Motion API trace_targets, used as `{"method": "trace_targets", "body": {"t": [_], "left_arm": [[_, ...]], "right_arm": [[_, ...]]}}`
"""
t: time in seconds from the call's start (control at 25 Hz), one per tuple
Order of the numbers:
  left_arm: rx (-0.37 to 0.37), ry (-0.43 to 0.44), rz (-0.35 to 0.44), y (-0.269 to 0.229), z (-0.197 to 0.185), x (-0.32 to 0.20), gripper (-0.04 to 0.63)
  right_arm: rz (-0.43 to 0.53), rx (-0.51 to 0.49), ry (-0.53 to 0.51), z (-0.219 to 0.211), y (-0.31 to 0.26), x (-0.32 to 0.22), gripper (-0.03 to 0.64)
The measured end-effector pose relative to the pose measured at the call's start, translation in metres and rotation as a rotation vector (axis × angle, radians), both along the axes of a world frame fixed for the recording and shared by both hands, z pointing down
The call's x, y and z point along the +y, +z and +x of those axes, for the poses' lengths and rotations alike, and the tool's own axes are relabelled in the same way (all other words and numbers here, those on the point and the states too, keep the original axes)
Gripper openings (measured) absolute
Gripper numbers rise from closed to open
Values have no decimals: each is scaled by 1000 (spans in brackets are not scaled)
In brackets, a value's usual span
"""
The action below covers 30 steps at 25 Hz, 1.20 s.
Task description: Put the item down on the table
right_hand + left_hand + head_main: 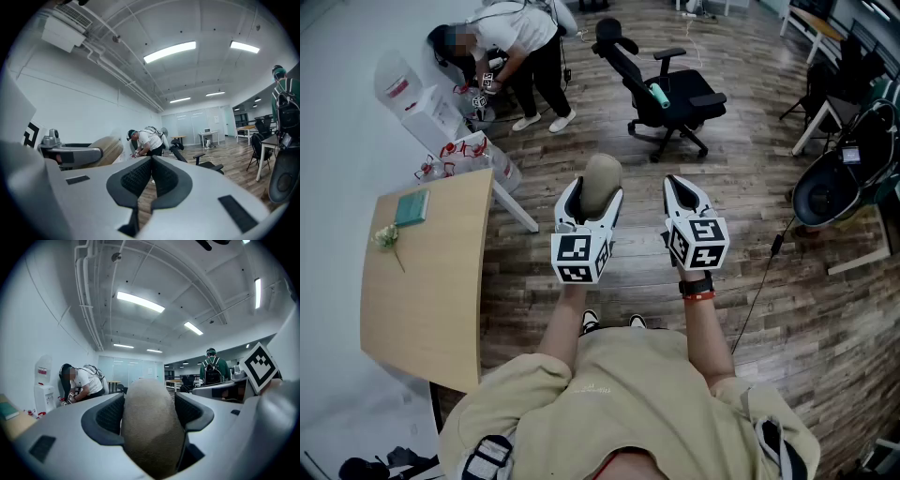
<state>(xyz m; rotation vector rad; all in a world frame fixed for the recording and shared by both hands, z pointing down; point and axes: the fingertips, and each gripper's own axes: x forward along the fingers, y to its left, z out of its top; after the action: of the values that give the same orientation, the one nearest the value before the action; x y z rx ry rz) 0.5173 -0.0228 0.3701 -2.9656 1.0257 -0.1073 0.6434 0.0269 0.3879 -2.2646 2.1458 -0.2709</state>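
Observation:
A beige, rounded, potato-shaped item (602,178) stands upright between the jaws of my left gripper (594,193), which is shut on it and held in the air over the wooden floor. In the left gripper view the item (150,423) fills the gap between the dark pads (108,414). My right gripper (685,185) hovers beside it at the same height, shut and empty; its pads (136,177) meet in the right gripper view, where the item (107,149) shows at the left. The light wooden table (431,291) lies to my left.
On the table lie a teal book (412,207) and a small flower (387,237). A person (520,37) bends over by a water dispenser (412,98) at the far left. A black office chair (661,89) stands ahead, and a dark round seat (834,183) at the right.

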Motion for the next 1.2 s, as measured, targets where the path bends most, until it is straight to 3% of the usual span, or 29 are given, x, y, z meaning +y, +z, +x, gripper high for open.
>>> {"method": "trace_targets", "body": {"t": [0.28,0.56,1.0,1.2], "left_arm": [[25,-46,-42,17,2,20,351],[23,-176,-48,28,-42,16,351],[75,-502,-71,37,-211,-30,351],[76,-664,-83,40,-312,-46,351]], "right_arm": [[-15,-32,-23,13,22,11,15],[-27,-48,-192,-39,31,-26,15],[-67,-51,-546,-221,36,-111,15],[-94,-61,-705,-327,38,-144,15]]}}
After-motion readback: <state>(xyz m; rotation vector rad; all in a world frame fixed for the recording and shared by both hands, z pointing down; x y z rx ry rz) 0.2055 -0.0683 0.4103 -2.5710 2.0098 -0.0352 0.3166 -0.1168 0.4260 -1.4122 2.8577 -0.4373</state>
